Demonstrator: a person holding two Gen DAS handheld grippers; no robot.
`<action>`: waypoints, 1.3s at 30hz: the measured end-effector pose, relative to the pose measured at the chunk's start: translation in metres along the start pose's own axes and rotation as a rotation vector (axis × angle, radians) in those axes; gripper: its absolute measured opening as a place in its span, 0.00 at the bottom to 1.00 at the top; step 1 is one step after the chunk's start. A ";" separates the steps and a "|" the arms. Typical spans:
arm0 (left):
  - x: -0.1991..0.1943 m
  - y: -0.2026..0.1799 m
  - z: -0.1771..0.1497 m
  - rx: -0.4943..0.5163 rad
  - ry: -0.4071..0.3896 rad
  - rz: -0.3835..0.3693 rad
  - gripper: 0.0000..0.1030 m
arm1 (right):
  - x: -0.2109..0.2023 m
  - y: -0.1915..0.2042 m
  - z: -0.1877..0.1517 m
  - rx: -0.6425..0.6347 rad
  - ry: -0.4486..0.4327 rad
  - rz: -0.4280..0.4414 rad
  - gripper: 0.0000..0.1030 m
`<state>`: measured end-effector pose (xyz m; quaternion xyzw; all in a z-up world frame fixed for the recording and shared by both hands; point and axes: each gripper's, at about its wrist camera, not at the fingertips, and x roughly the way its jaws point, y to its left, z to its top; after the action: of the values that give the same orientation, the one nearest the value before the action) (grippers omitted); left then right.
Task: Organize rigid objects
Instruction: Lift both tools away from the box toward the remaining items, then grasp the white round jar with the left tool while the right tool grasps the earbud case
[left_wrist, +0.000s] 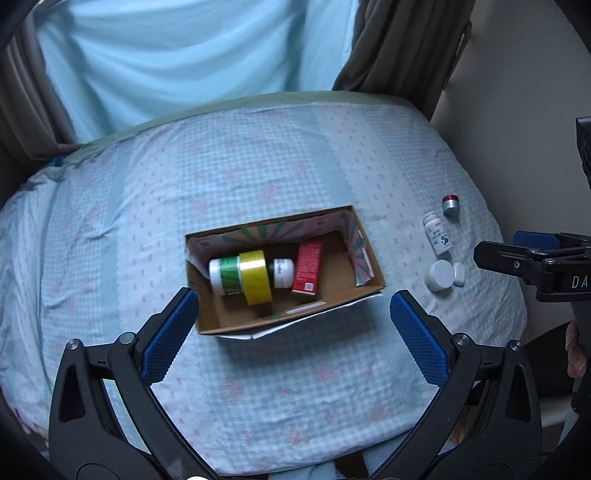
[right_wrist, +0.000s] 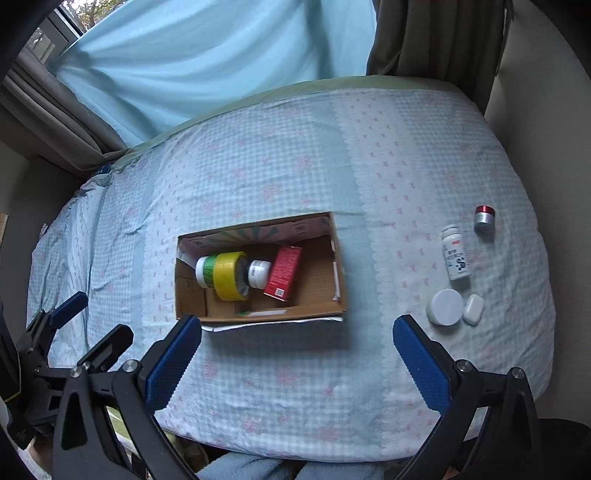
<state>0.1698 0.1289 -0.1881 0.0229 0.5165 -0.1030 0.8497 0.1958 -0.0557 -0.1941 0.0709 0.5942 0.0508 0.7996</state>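
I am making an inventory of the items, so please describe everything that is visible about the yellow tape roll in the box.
The yellow tape roll is a wide ring of glossy yellow tape, apparently plastic, with a dark inner core visible at its right end. It stands on its edge inside the open cardboard box, left of centre. It is threaded around lying containers: a white-and-green jar protrudes to the left, a white-capped bottle to the right. Neither gripper touches it.

Yellow tape roll (right_wrist: 231, 277) and red carton (right_wrist: 283, 272) in brown box (right_wrist: 314, 308) (blue-checked bedsheet (right_wrist: 295, 166)).

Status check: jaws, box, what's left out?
Both grippers open, empty. Box holds four items. Four loose items right of the box. Path clear.
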 end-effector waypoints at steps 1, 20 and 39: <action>-0.001 -0.014 -0.001 0.010 -0.006 0.005 1.00 | -0.004 -0.010 -0.004 -0.004 0.001 -0.014 1.00; 0.090 -0.256 -0.021 0.047 0.007 0.008 1.00 | 0.012 -0.243 -0.039 -0.422 0.068 -0.085 1.00; 0.316 -0.333 -0.071 0.254 0.133 -0.114 0.96 | 0.165 -0.318 -0.081 -0.792 0.051 0.013 0.99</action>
<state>0.1822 -0.2345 -0.4771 0.1074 0.5552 -0.2137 0.7966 0.1647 -0.3374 -0.4277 -0.2406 0.5478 0.2826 0.7497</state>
